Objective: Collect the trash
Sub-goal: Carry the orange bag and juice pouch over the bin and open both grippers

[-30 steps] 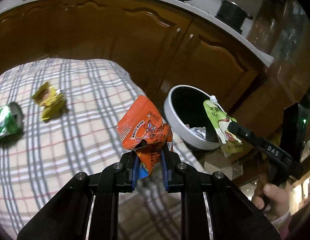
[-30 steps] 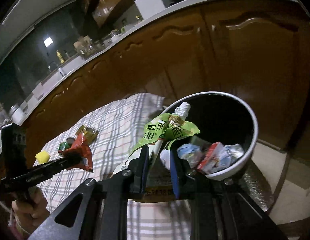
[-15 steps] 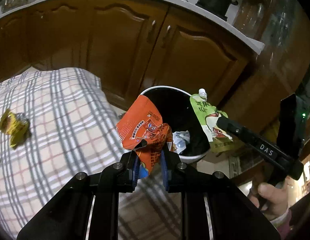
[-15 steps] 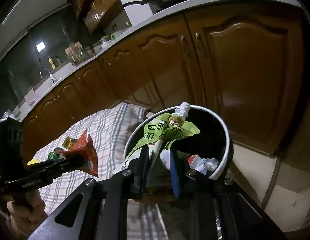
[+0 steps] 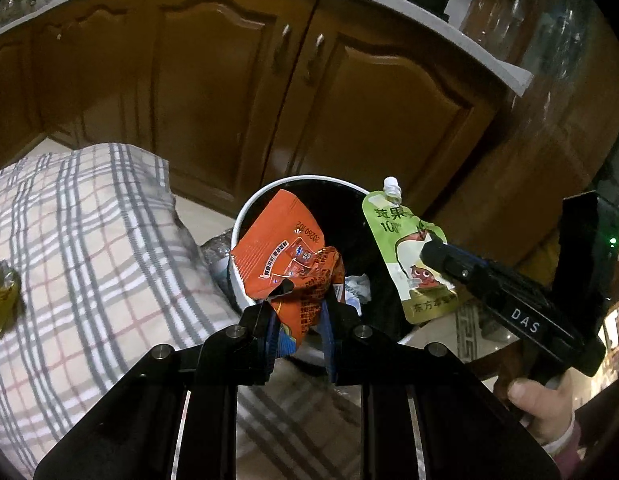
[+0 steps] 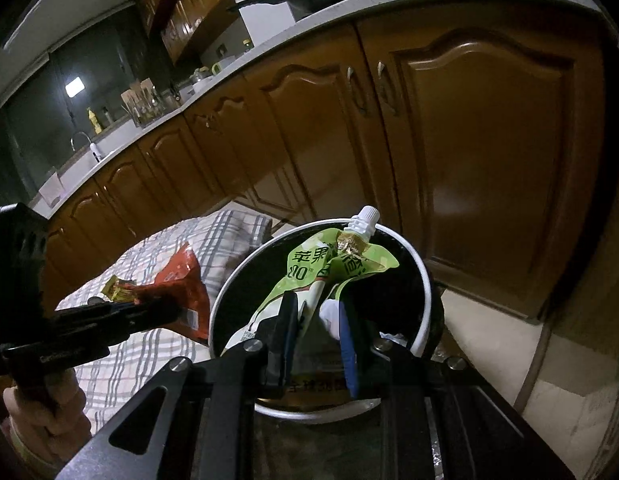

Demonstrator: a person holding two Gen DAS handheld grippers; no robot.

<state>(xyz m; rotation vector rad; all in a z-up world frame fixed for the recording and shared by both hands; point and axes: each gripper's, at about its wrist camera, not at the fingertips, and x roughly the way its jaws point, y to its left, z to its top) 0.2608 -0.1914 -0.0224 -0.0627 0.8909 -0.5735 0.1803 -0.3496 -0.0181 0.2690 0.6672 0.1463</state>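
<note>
My left gripper point(image 5: 298, 312) is shut on a crumpled orange snack wrapper point(image 5: 283, 258), held over the near rim of a white-rimmed black trash bin point(image 5: 245, 216). My right gripper point(image 6: 318, 322) is shut on a green juice pouch point(image 6: 329, 268) with a white spout, hanging above the bin's point(image 6: 423, 280) open mouth. In the left wrist view the right gripper point(image 5: 433, 254) reaches in from the right with the pouch point(image 5: 401, 240). The left gripper point(image 6: 165, 312) with the wrapper point(image 6: 185, 280) shows at the left of the right wrist view. White scraps point(image 5: 355, 284) lie inside the bin.
A plaid tablecloth point(image 5: 81, 248) covers the table left of the bin, with a yellow wrapper point(image 5: 3, 298) lying on it. Brown cabinet doors point(image 5: 237, 92) under a white counter stand close behind the bin. A hand point(image 5: 545, 412) holds the right gripper.
Both grippers moved from above the table toward the bin. The orange wrapper now overlaps the bin's rim and the pouch hangs over its opening. The green can has left the left view.
</note>
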